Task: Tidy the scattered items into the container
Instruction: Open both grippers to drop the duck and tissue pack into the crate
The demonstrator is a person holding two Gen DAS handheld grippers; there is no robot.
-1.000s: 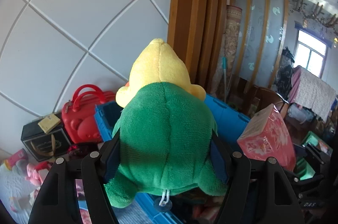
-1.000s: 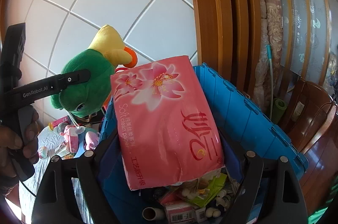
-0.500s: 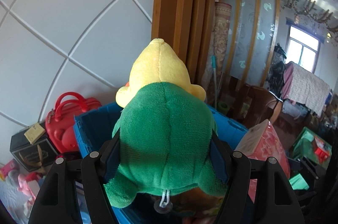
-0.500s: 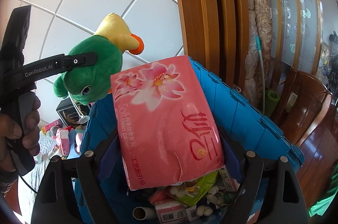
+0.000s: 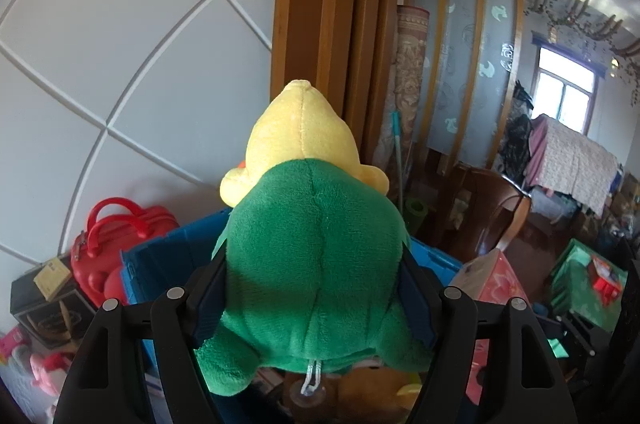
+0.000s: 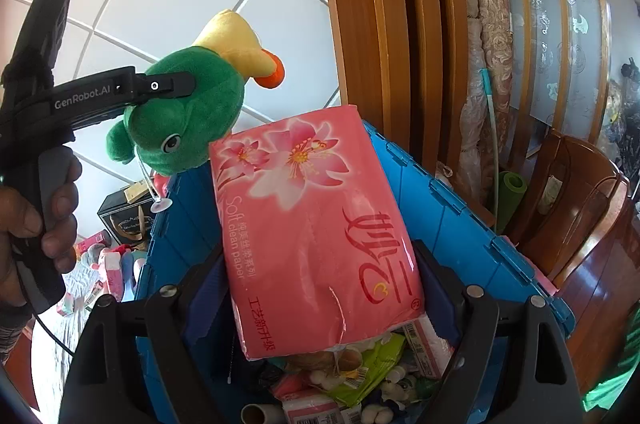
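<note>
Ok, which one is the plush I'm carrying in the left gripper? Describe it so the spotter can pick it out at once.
Start at the big blue crate by the white panelled wall. Above its left rim, the left gripper is shut on the plush toy. It is the only soft toy held up here: green body, yellow head, orange beak, unlike the flat pink tissue pack beside it.

The plush toy (image 5: 312, 264) is green with a yellow head and an orange beak. The tissue pack (image 6: 316, 224) is pink, printed with pink-and-white lilies and red characters. The storage crate (image 6: 452, 224) is blue. The handbag (image 5: 116, 244) beside it is glossy red. Both hand-held grippers are black.
</note>
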